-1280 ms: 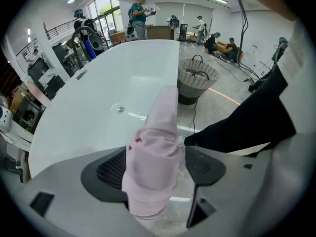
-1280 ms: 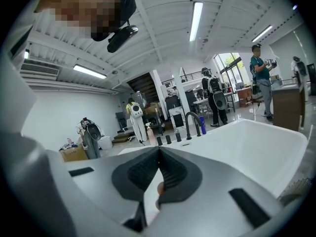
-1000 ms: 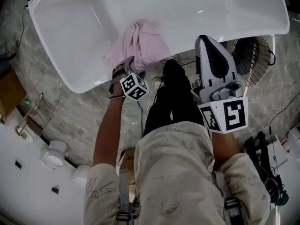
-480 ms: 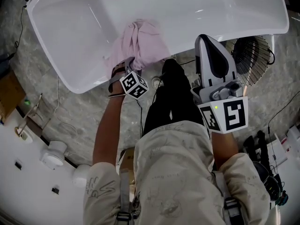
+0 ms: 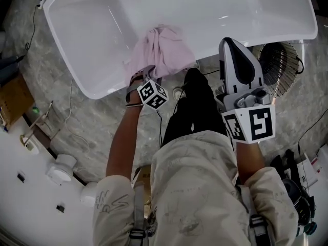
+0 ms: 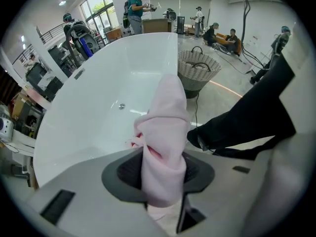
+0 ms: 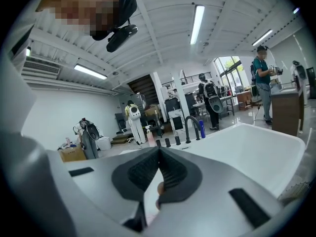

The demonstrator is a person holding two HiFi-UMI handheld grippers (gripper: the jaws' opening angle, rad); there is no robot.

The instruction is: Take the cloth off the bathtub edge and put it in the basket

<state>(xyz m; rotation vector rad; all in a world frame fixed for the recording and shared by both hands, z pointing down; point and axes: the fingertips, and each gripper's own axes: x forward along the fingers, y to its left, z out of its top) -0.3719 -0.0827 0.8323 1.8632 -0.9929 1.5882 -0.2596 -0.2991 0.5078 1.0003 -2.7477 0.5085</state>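
Observation:
A pink cloth [image 5: 160,47] [image 6: 165,127] hangs bunched over the near edge of the white bathtub [image 5: 102,88] [image 6: 94,78]. My left gripper [image 5: 147,75] [image 6: 163,169] is at that edge, its jaws closing with a thick fold of the cloth pinched between the pads. My right gripper [image 5: 232,42] [image 7: 159,149] is held up to the right of the cloth, over the tub's rim, shut and empty. A wicker basket [image 5: 281,68] [image 6: 197,68] stands on the floor at the tub's right end.
The person's dark trouser leg and shoe [image 5: 192,104] stand against the tub between the grippers. Cables [image 5: 66,122] run across the marbled floor on the left. Black tap fittings [image 7: 192,128] sit at the tub's far end. Other people stand in the background hall.
The left jaws have closed in on the cloth fold. The head view has shifted slightly, so the tub and both grippers sit a bit further right and lower.

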